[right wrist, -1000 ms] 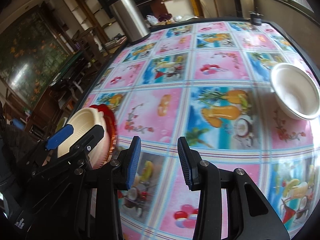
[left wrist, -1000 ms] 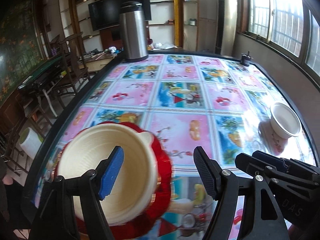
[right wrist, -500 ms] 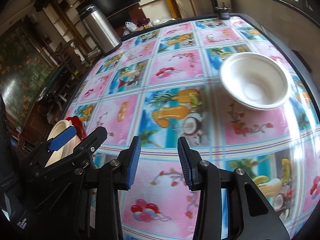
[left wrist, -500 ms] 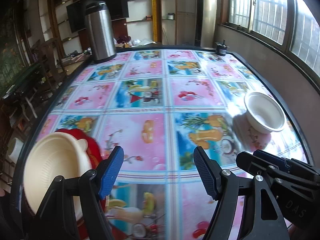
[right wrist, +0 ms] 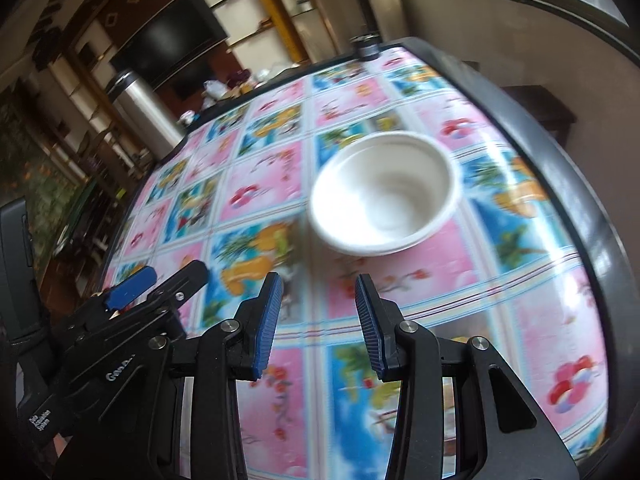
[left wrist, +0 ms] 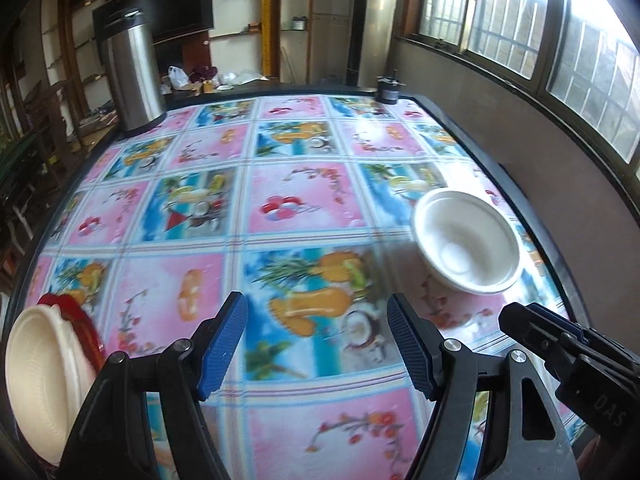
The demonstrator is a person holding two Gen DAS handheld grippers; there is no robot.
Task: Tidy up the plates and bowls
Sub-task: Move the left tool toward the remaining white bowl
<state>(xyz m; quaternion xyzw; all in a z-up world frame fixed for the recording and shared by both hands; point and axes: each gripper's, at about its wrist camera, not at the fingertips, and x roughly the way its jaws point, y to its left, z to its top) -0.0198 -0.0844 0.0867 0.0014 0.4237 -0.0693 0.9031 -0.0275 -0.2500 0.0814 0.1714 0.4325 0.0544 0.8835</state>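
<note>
Task part done: cream bowl [left wrist: 38,376] sits on red plate [left wrist: 82,320] at the tabletop [left wrist: 280,208] left edge, white bowl [right wrist: 384,204] stands apart unstacked; left claw [left wrist: 316,344] and right claw [right wrist: 318,322] both apart, empty.

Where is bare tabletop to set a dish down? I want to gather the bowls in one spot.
The wide middle of the table lies bare, between the steel flask at the far left corner, the white bowl by the right edge, and the cream bowl on the red plate at near left. Only those edges are taken.
</note>
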